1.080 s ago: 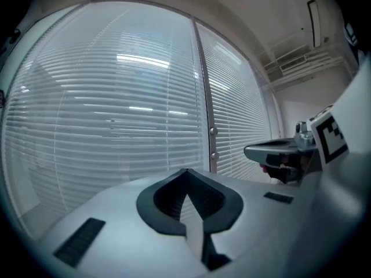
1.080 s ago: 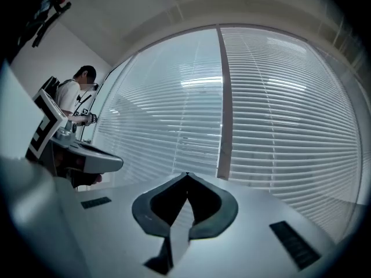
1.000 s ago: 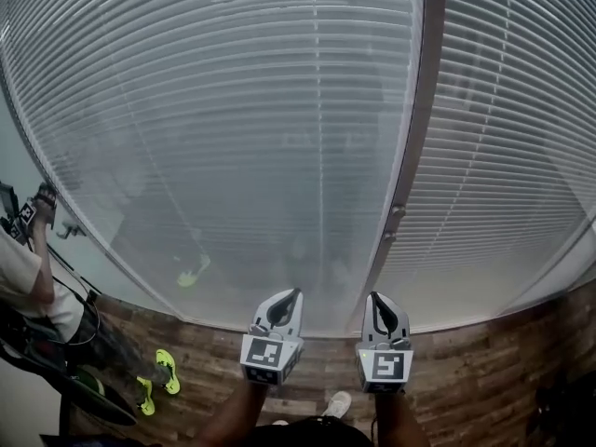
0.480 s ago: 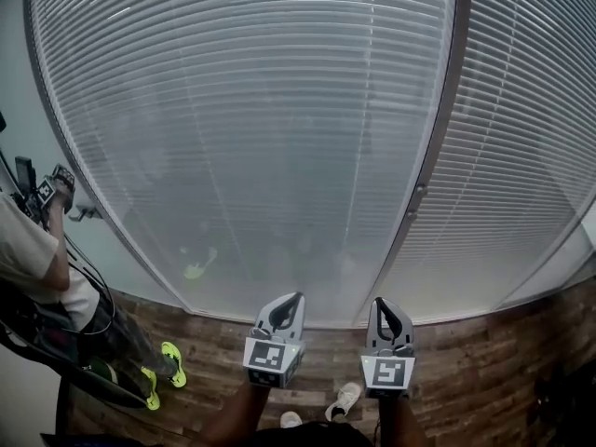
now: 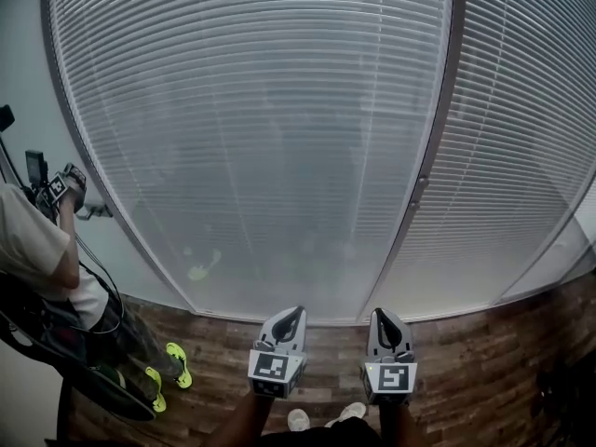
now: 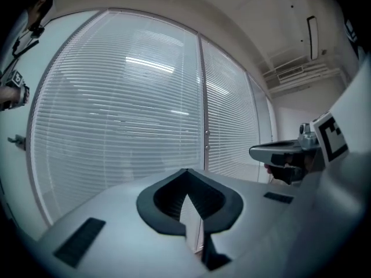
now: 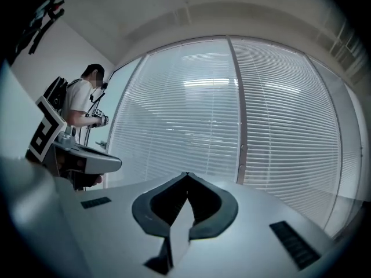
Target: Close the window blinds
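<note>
White slatted blinds cover a wide window: a large left panel point(image 5: 261, 138) and a right panel point(image 5: 521, 156), split by a grey mullion point(image 5: 424, 180). The slats lie nearly flat, and hazy shapes show through the lower part. My left gripper point(image 5: 296, 314) and right gripper point(image 5: 382, 313) are held side by side low in the head view. Both point at the window's foot and stand well short of it. The jaws of each meet at the tip with nothing between them, for the left gripper point(image 6: 186, 171) as for the right gripper point(image 7: 186, 174). The blinds point(image 6: 122, 114) fill both gripper views.
A second person point(image 5: 42, 259) stands at the left by the blind's edge, holding another device, with neon-yellow shoes point(image 5: 177, 366) on the wooden floor point(image 5: 475, 380). That person point(image 7: 81, 106) also shows in the right gripper view.
Both grippers have sunk lower in the head view and stand farther from the window. More of the blind's left edge and the second person has come into sight. The jaws stay shut.
</note>
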